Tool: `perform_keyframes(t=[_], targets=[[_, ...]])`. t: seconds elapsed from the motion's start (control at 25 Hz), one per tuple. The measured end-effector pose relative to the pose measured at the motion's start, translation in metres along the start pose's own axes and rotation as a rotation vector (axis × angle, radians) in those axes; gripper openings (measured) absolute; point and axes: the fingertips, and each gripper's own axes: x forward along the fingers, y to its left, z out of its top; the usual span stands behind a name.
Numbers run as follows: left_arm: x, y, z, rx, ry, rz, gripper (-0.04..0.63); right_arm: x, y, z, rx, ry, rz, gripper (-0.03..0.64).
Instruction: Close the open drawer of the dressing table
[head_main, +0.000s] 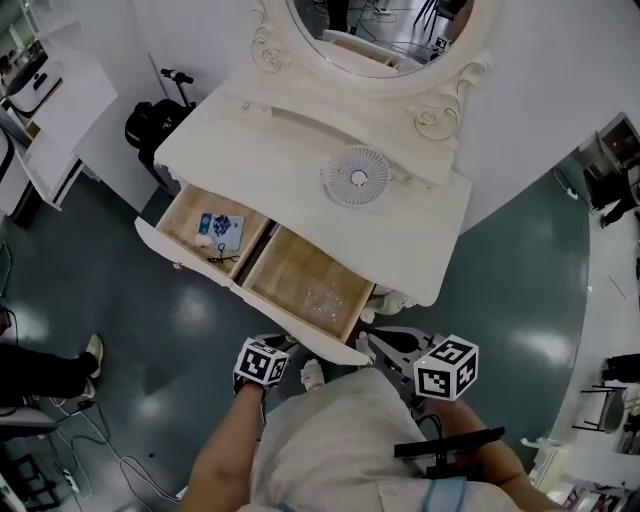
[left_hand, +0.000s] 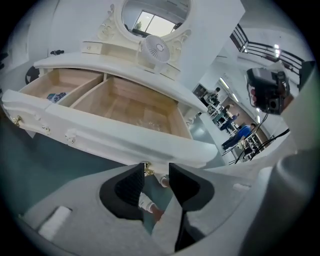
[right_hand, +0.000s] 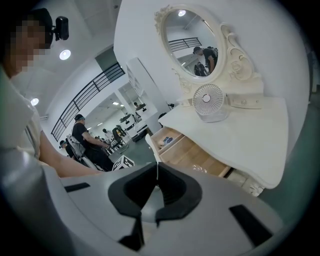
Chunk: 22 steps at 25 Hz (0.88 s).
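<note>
Both low before open drawer (left_hand: 100, 137): left tongs (left_hand: 156, 172) spread, right tongs (right_hand: 156, 176) pressed together.

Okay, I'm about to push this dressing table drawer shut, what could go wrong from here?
1. The left gripper, jaws apart, sits low by a gold knob near one end of the wide drawer; a push there alone may skew and jam it.
2. The thin black item lies loose near the drawer's front wall and could slide or snag.
3. A hard shove might shake the small fan on the tabletop.
</note>
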Motion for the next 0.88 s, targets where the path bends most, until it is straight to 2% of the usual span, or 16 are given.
perform_keyframes(t=[0.36,0.56,0.88], targets=[[0.018,0.011,-0.006,0.03,0.083,0.056,0.15,-0.002,-0.008,-0.008,0.045,-0.003,-0.015,0.017],[0.024,0.017,-0.016,0.061,0.161,0.089,0.15,-0.004,-0.01,-0.005,0.054,-0.009,-0.021,0.017],[0.027,0.02,-0.017,0.072,0.182,0.088,0.12,-0.009,-0.018,-0.004,0.078,-0.021,-0.031,0.017]])
